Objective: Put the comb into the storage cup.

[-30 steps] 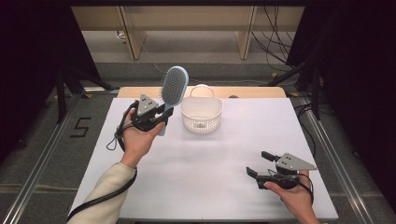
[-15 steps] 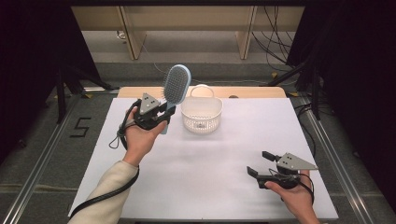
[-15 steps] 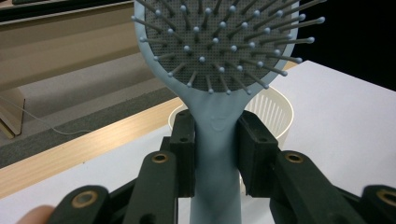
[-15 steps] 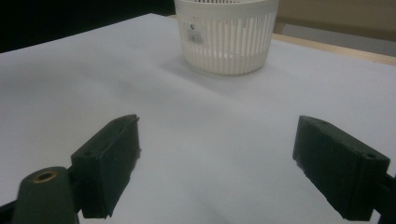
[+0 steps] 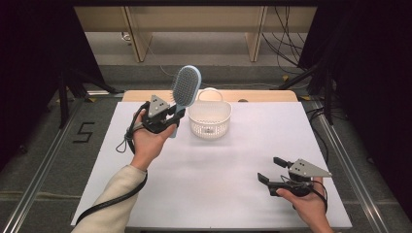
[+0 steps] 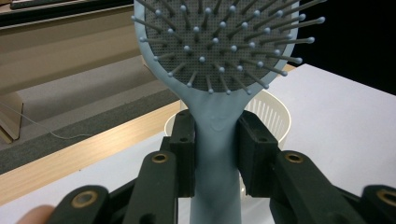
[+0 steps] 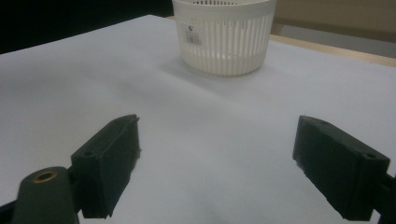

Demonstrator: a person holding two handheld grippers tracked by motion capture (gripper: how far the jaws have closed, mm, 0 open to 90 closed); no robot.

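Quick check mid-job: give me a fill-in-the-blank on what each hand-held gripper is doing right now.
1. The left hand-held gripper is shut on the hairbrush by its ____.
2. The brush's bristled head points ____.
3. The right hand-held gripper has its jaws ____.
4. The white basket stands on the ____.

Missing words: handle; up; open; table

Hairbrush (image 5: 185,87) is showing a pale blue frame around a dark grey pad of grey bristles. Basket (image 5: 210,120) is showing white, vertically slotted walls. Table (image 5: 218,165) is appearing white, wood-edged.
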